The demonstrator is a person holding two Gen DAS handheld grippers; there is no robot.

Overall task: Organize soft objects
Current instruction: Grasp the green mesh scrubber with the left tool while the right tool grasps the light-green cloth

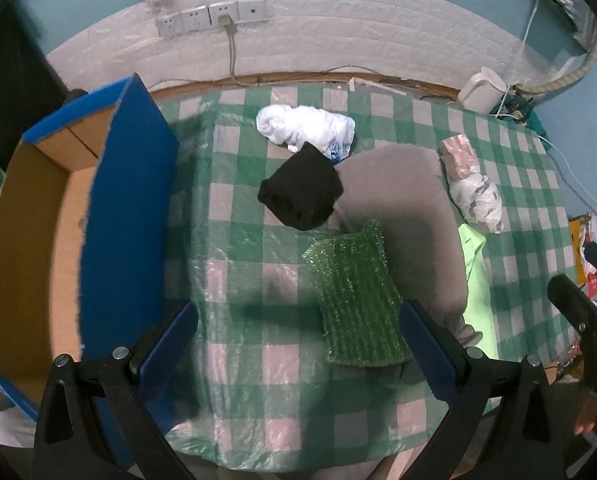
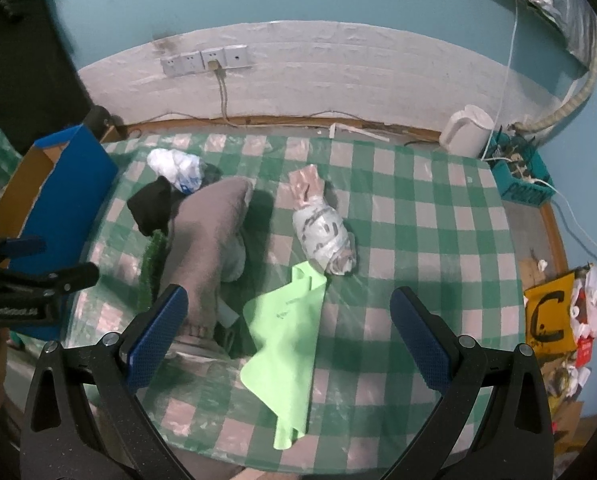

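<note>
left wrist view shows the left gripper [image 1: 298, 344] held above the table with its jaws spread wide and nothing between them, the blue ribbed pads angled outward. just beyond it a green bubble-wrap pouch [image 1: 356, 300] lies partly on a grey fleece garment [image 1: 402, 216], its surface knobbly and shiny. a rolled black cloth [image 1: 302, 188] sits at the garment's far edge, touching a crumpled white plastic bag [image 1: 302, 126]. to the left stands an open cardboard box [image 1: 30, 248] with blue outer walls and a plain brown inside.

right wrist view has the right gripper [image 2: 288, 340] also wide apart and empty, hovering over a thin, smooth light-green cloth [image 2: 286, 344] that lies creased on the green-and-white checked tablecloth [image 2: 418, 220], which is covered in glossy clear plastic. past it lies a taped, lumpy plastic-wrapped bundle [image 2: 322, 232], pinkish at its far end. a white kettle [image 2: 466, 130] stands by the wall.
</note>
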